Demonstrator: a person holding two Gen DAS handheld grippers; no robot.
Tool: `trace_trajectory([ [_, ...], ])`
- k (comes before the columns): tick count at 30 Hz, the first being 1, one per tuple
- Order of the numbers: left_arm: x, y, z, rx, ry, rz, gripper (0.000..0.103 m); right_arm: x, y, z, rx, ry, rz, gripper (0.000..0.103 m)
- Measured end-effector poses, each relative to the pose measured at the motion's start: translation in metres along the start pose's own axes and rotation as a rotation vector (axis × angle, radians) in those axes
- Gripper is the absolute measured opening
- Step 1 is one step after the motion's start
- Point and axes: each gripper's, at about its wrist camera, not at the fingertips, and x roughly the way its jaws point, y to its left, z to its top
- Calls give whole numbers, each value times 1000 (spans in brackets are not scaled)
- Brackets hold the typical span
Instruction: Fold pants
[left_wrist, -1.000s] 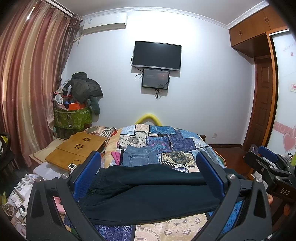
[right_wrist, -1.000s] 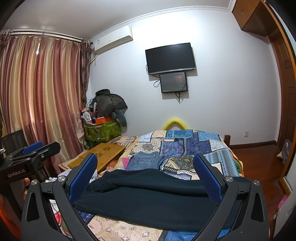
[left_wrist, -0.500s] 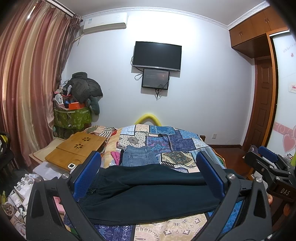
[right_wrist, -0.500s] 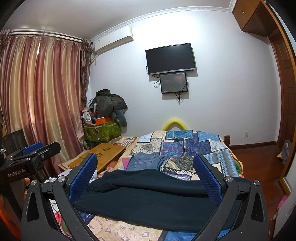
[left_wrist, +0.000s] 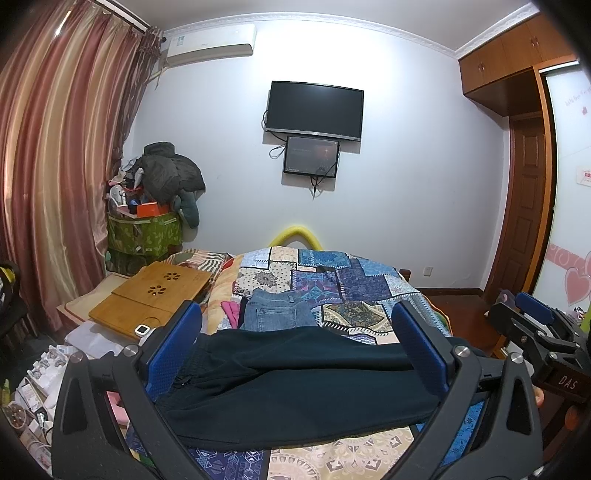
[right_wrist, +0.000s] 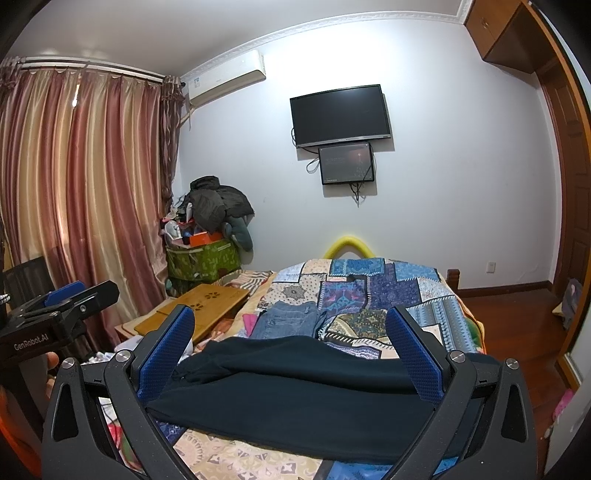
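Dark navy pants (left_wrist: 295, 384) lie flat across the near end of the patchwork bed (left_wrist: 325, 284), waistband toward the left. They also show in the right wrist view (right_wrist: 303, 398). My left gripper (left_wrist: 295, 347) is open and empty, held above and in front of the pants. My right gripper (right_wrist: 290, 350) is open and empty too, likewise above the pants. The right gripper's side shows at the right of the left wrist view (left_wrist: 535, 332). The left gripper shows at the left of the right wrist view (right_wrist: 59, 314).
Folded blue jeans (left_wrist: 273, 310) lie on the bed just beyond the pants, with pink cloth (left_wrist: 231, 310) beside them. A wooden lap desk (left_wrist: 147, 295) sits left of the bed. A green bin piled with clothes (left_wrist: 147, 229) stands by the curtain. A door (left_wrist: 524, 206) is at right.
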Motion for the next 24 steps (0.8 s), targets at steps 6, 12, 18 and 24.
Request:
trace_trajectory([
  [6,18,6,0,-15,25,-4,103,13,-2,-2,0,32,-4,103],
  [12,57,17,1,-13,68,-2,103,44,-9,-5,-3,145,-30,103],
  [18,121,37,4,-4,133,34,103,85,-27,-2,14,180,-48,103],
  [24,202,68,9,-12,241,85,103,136,-48,-2,-19,232,-47,103],
])
